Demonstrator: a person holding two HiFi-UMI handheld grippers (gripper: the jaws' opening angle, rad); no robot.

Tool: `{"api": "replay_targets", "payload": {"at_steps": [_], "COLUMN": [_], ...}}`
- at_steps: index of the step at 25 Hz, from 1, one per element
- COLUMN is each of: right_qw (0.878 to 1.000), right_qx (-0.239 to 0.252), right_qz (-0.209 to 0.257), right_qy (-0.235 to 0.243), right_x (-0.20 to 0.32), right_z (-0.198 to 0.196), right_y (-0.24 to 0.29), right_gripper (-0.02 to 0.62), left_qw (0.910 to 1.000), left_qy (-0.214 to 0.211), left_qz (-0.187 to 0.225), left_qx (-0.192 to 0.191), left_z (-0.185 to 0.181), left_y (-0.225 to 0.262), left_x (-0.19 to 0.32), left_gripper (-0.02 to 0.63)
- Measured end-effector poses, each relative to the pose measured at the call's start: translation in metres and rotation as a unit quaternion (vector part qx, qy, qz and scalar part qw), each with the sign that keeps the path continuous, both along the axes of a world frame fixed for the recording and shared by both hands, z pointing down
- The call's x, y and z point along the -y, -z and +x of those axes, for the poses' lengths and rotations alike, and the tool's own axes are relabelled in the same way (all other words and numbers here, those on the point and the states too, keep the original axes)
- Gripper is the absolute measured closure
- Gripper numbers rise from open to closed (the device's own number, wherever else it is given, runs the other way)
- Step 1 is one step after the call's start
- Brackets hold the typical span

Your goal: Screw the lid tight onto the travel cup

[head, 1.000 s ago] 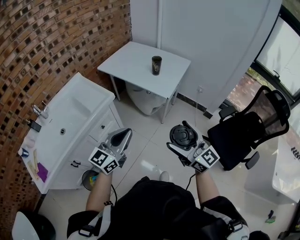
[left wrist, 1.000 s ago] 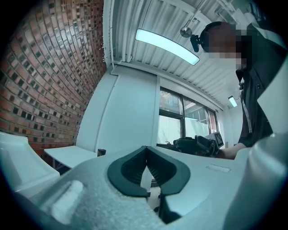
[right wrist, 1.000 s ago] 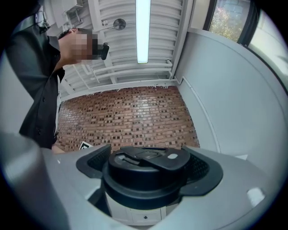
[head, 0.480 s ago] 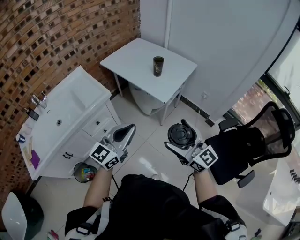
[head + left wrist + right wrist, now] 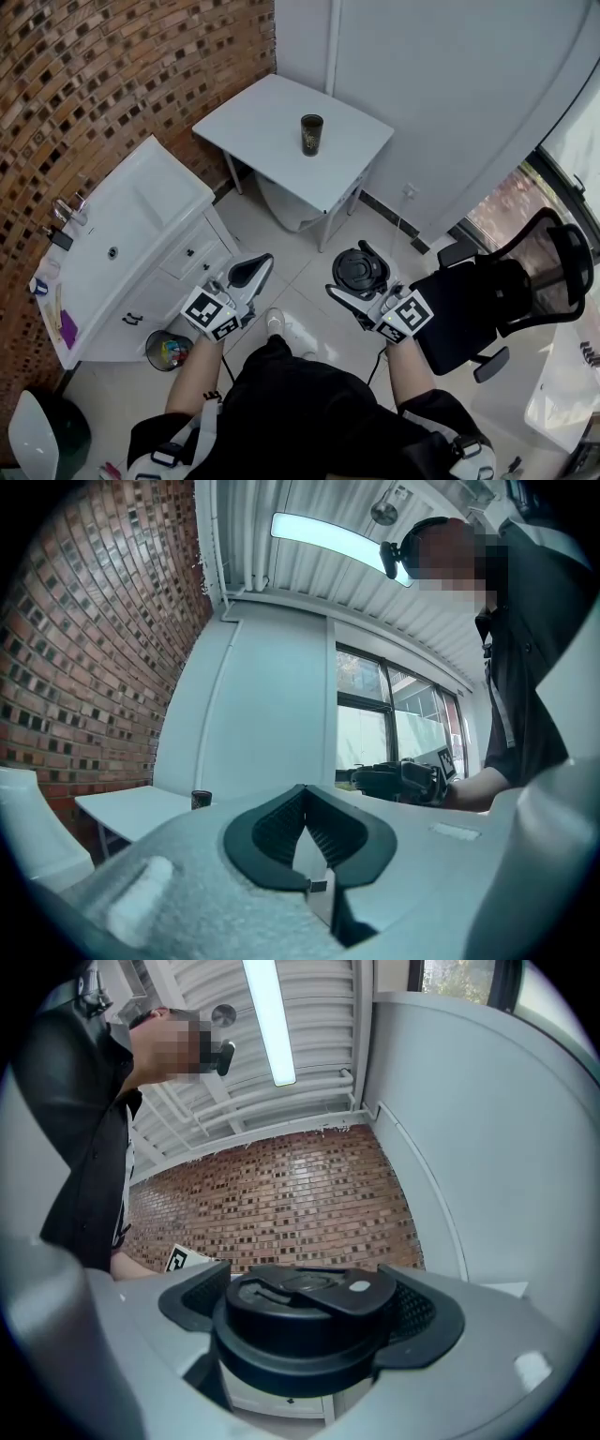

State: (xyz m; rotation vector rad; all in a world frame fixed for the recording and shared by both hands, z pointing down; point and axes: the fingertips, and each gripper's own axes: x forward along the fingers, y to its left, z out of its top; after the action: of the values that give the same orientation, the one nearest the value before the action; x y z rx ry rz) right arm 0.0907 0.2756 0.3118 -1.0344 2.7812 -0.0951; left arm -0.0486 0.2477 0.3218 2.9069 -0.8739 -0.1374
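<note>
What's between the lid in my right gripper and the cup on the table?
Head view: a stretch of floor tiles, then the white tabletop, lie between the lid and the cup.

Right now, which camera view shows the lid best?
The right gripper view: the lid fills the middle, held in the right gripper, its top flap clear. The head view shows the lid small, from above. The left gripper view shows only a small dark shape far off, too small to tell.
</note>
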Motion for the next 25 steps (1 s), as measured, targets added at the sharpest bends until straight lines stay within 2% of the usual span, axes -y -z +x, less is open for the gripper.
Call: {"api": "replay_targets", "payload": {"at_steps": [9, 17, 25], "right_qw": [0.999, 0.997, 0.997], "right_qx": [-0.026, -0.056, -0.053], "right_qz": [0.025, 0.044, 0.027], "right_qy": [-0.028, -0.031, -0.053], "right_x": [0.080, 0.147, 0.189], "right_z": [-0.011, -0.051, -0.059], "right_y": [0.022, 0.023, 0.008], "right_gripper": [0.106, 0.106, 0.106], "left_qw": [0.9991, 0.9977, 0.9974], "left_qy": [-0.023, -0.056, -0.068], "left_qz": [0.028, 0.034, 0.012], "left_qx": [-0.021, -0.018, -0.018], "left_z": [-0.010, -0.024, -0.031], "left_y": [0.013, 0.012, -0.006], "left_x": [0.096, 0.160, 0.208], "left_gripper": [0.604, 0.604, 0.604]}}
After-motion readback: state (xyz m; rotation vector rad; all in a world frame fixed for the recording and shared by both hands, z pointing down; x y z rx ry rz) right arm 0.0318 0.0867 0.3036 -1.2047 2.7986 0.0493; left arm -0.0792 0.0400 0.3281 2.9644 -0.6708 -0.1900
